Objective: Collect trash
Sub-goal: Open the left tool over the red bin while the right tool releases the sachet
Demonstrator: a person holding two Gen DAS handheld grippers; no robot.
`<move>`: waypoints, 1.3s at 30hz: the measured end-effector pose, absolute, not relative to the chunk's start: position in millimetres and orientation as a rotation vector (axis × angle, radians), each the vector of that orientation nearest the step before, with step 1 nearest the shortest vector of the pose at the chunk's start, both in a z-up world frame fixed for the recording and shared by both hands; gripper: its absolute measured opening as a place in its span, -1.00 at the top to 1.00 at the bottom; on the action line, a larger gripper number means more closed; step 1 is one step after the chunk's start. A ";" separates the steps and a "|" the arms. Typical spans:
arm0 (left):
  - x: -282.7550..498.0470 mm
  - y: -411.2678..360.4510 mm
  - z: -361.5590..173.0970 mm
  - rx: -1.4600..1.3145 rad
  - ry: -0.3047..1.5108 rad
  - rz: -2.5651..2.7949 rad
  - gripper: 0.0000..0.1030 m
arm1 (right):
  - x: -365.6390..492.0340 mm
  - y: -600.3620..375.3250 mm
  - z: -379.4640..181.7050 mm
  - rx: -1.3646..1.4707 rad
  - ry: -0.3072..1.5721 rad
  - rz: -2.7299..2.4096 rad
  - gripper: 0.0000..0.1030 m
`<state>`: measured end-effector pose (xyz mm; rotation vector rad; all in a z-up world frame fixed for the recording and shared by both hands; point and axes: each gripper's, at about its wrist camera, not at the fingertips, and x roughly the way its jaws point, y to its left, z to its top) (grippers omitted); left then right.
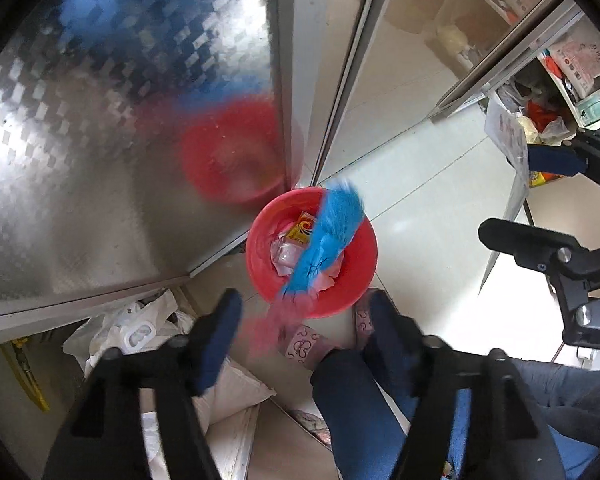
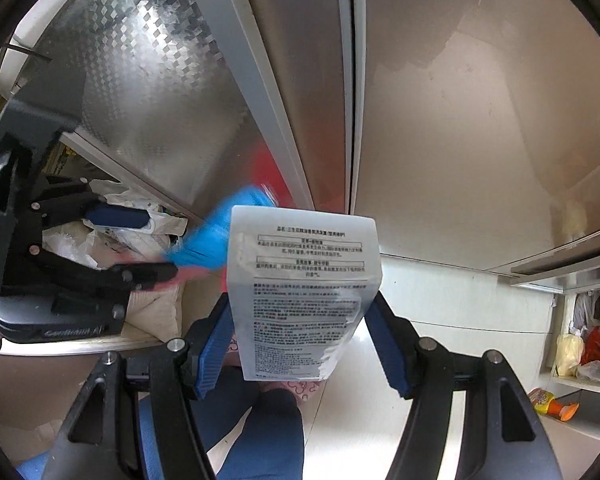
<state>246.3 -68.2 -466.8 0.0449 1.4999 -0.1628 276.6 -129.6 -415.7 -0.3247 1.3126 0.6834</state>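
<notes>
Because the left gripper points straight down over the red bin, its jaws stand wide and empty, a blurred blue wrapper falling in; the right gripper (waiting alongside) clamps a translucent labelled bottle.

Red bin on the floor against a metal cabinet door, open-topped, part full: white wrappers, a yellow-orange packet. Blue-and-pink plastic wrapper, motion-blurred, above the bin's mouth, long axis slanted. White translucent bottle, printed label facing up, clamped at its sides between blue pads, base outward.
</notes>
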 end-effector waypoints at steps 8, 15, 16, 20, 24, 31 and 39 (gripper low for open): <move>230.5 -53.8 -455.7 -0.018 1.462 -0.120 -0.66 | 268.1 -128.5 -417.8 -0.322 1.321 0.708 -0.21; 220.7 -38.5 -449.8 -0.030 1.456 -0.049 -0.92 | 261.0 -117.7 -422.4 -0.350 1.321 0.760 -0.21; 218.8 -36.3 -449.3 -0.026 1.457 -0.035 -0.99 | 260.5 -115.2 -423.5 -0.356 1.318 0.767 -0.21; 211.1 -26.2 -445.3 -0.036 1.451 -0.002 -0.99 | 259.3 -105.3 -426.9 -0.371 1.313 0.798 -0.21; 204.0 -15.2 -444.6 -0.067 1.453 0.012 -0.99 | 258.3 -99.4 -427.4 -0.391 1.307 0.827 -0.21; 198.8 -9.7 -445.1 -0.093 1.455 0.029 -0.99 | 254.4 -95.1 -426.7 -0.448 1.294 0.839 -0.21; 197.8 -6.7 -443.6 -0.108 1.451 0.042 -0.99 | 254.6 -97.3 -430.2 -0.433 1.297 0.835 -0.53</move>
